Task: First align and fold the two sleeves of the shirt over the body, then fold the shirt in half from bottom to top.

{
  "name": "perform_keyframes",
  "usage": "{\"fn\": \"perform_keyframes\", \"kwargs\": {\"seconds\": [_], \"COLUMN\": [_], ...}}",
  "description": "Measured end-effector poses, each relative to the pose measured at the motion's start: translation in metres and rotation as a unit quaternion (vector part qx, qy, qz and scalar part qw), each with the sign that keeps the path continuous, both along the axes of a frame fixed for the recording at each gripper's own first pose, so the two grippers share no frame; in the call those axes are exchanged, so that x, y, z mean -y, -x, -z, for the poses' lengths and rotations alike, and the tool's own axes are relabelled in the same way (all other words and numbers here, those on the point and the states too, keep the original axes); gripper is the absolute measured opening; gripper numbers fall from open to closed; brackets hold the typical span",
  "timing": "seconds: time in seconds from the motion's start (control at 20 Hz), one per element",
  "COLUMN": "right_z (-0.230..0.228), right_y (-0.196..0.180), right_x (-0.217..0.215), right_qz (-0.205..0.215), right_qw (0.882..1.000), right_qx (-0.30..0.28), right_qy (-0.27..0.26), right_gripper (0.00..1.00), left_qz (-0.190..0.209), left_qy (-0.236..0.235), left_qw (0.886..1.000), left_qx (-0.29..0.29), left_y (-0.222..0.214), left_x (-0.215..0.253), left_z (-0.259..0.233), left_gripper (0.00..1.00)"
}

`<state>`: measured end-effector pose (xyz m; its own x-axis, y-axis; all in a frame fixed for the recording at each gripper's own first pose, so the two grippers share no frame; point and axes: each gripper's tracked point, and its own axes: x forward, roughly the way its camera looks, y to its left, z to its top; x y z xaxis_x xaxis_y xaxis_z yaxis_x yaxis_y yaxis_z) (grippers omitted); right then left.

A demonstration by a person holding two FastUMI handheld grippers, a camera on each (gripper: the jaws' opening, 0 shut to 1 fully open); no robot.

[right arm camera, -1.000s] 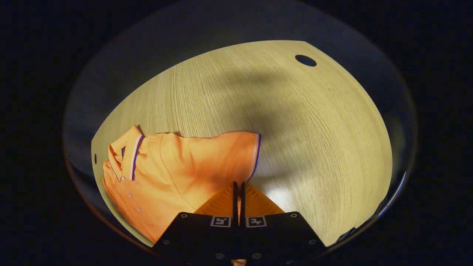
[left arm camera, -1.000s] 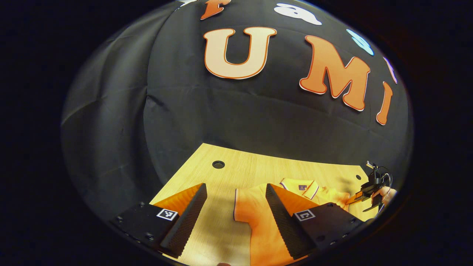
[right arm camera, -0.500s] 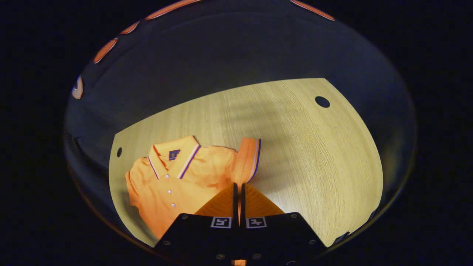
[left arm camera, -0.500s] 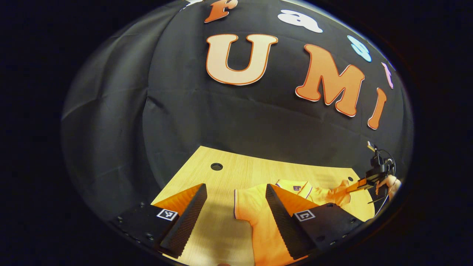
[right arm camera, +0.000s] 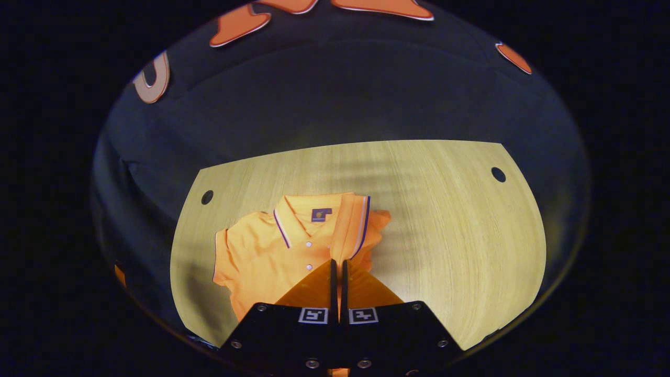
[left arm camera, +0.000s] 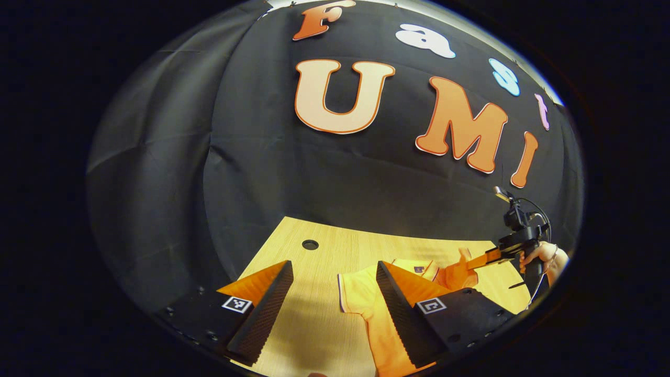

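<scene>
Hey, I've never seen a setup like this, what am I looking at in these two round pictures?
A person holds a two-finger gripper in each hand; each carries a fisheye camera looking along its fingers. In the left gripper view, the left gripper has its jaws open above the wooden table, and farther off a hand holds the right gripper. In the right gripper view, its jaws are shut on one sleeve of the orange polo shirt, lifting it over the body. The other sleeve lies flat.
</scene>
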<state>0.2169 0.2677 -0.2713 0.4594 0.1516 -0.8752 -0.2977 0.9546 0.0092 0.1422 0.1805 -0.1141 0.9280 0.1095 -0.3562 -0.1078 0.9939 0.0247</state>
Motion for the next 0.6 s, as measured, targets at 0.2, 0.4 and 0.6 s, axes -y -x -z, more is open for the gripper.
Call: {"fn": "perform_keyframes", "kwargs": {"seconds": [0.2, 0.4, 0.6], "right_z": [0.021, 0.028, 0.025], "right_y": [0.014, 0.031, 0.034], "right_x": [-0.037, -0.063, -0.068], "right_qz": [-0.014, -0.038, -0.042], "right_qw": [1.000, 0.998, 0.998], "right_qx": [-0.019, -0.039, -0.025], "right_qy": [-0.004, -0.027, -0.032], "right_gripper": [0.02, 0.18, 0.65], "left_qz": [-0.002, -0.006, -0.005], "left_qy": [0.004, 0.007, 0.017], "left_qw": [1.000, 1.000, 1.000], "left_qx": [-0.007, -0.012, -0.020], "left_y": [0.005, 0.008, 0.007], "left_x": [-0.015, -0.026, -0.029], "left_z": [0.004, 0.008, 0.014], "left_gripper": [0.98, 0.98, 0.98]}}
